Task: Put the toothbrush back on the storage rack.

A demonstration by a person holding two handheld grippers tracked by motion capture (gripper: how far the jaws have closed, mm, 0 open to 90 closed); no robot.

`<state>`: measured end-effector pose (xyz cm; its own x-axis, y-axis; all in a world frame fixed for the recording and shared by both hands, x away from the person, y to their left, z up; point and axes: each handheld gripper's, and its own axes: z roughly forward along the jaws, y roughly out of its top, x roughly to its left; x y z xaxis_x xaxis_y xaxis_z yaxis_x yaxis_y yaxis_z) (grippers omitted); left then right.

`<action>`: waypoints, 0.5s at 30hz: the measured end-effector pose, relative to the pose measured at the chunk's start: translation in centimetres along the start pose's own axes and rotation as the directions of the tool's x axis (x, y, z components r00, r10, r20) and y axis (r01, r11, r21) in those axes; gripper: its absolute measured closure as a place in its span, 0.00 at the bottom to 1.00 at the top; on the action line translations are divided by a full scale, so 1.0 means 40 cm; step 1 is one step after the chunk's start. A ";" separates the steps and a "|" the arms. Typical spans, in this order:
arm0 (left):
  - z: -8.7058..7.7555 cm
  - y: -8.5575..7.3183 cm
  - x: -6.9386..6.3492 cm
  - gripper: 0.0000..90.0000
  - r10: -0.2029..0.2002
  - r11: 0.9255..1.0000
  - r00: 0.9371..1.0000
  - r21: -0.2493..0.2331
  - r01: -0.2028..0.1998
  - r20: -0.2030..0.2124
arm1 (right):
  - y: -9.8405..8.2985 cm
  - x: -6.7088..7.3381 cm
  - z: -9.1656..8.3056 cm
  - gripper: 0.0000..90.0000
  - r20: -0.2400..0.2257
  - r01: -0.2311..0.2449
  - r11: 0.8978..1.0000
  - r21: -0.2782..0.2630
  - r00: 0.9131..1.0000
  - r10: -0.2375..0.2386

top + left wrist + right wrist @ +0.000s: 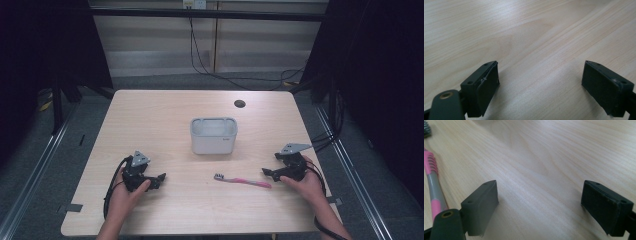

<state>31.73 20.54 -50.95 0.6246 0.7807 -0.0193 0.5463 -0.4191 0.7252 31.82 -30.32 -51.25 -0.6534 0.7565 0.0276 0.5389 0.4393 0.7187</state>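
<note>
A wooden table [165, 107] stood in front of the person, with a pink toothbrush [243, 180] lying flat on it near the front edge and a small grey tub [213, 135] upright behind it, toward the middle. The toothbrush lay with its bristle head pointing toward the person's left and its handle end toward the right gripper [268, 173], so the handle was the easy part to reach from that side. That looked like the reason the right hand [306, 185] sat so close to it: the claw tips were just beside the handle end, apart from it, low over the wood.

The right gripper's jaws stood wide with nothing but bare table between them; in the right gripper view the toothbrush [433, 185] ran along the left edge, outside the jaws, pink with a grey middle band. The left gripper [159, 179] rested well apart from the brush, aimed inward, its jaws also spread wide over empty wood in its own view. I took it to be parked there, out of the way.

The tub's open top faced up, a likely place for the brush to go. There was a small dark mark on its front wall, too small to read. I could read no other writing.
</note>
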 end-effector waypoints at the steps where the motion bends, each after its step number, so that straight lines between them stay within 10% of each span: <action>1: 0.000 0.000 0.000 0.15 0.000 1.000 1.000 0.000 0.000 0.001 | 0.003 0.000 0.001 0.16 0.000 -0.001 1.000 0.004 1.000 0.001; 15: 0.000 0.000 0.000 0.15 0.001 1.000 1.000 0.001 -0.001 0.001 | 0.099 0.043 -0.007 0.30 -0.084 0.073 0.992 0.105 0.994 -0.065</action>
<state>31.73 20.54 -50.95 0.6257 0.7798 -0.0191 0.5459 -0.4202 0.7248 32.71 -27.42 -48.15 -0.7294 0.6830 0.0396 0.5422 0.5418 0.6422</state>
